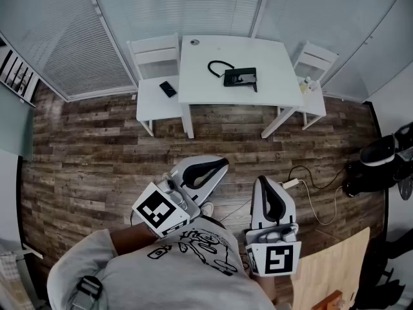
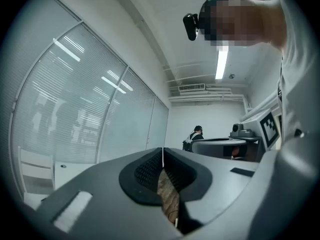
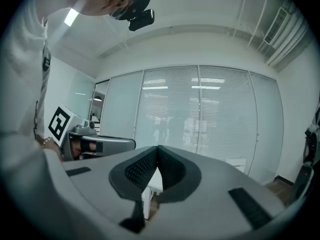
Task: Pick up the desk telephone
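Observation:
The black desk telephone (image 1: 240, 77) lies on the white table (image 1: 271, 53) at the far side of the room, its cord looping to the left (image 1: 218, 65). My left gripper (image 1: 224, 163) and right gripper (image 1: 263, 180) are held close to the person's body, far short of the table, over the wood floor. Both point level toward the table. In the left gripper view the jaws (image 2: 162, 151) meet with nothing between them. The right gripper (image 3: 157, 149) is shut and empty too. The telephone shows in neither gripper view.
A white chair (image 1: 155, 76) left of the table has a small black object (image 1: 168, 88) on its seat. Another white chair (image 1: 314, 66) stands at the right. A white cable (image 1: 316, 196) and black gear (image 1: 377, 166) lie on the floor at right. A wooden board (image 1: 332, 267) is near my right.

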`<state>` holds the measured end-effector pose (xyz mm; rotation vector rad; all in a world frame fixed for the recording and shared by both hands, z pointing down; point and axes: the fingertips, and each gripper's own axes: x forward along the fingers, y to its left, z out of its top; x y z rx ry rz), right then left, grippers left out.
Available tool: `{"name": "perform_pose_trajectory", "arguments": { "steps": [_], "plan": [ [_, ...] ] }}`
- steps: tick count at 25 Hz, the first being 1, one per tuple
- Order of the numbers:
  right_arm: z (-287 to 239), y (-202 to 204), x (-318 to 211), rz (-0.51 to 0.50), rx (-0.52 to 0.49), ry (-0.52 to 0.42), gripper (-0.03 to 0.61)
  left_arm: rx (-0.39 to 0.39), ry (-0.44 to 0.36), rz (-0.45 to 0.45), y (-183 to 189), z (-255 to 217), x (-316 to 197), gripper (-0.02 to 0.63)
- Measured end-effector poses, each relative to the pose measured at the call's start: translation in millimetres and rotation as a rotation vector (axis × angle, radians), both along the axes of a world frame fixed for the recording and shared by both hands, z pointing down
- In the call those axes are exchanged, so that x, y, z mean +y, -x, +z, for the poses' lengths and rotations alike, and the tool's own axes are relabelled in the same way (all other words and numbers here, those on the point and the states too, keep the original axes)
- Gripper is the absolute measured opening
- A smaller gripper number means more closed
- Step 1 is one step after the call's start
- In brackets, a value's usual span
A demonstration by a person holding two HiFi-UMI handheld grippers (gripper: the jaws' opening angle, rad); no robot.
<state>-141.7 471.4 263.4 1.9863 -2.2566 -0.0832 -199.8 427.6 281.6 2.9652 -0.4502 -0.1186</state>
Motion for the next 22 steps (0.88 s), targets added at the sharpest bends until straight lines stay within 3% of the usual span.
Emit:
{"name": "perform_pose_trajectory", "arguments": {
  "steps": [5,11,22],
  "plan": [
    [3,-12,2,-0.007,-0.016,0.000,0.006,-0.007,0.001,-0.007,-11,3,3,0.009],
    [4,-22,4,-0.017,0.037,-0.043,0.006,-0.022,0.020,-0.028,-23,16,-2,0.009],
    [14,-37,-12,-0.022,-0.018,-0.015,0.006,-0.040,0.046,-0.046,-33,28,-15,0.009]
  ]
}}
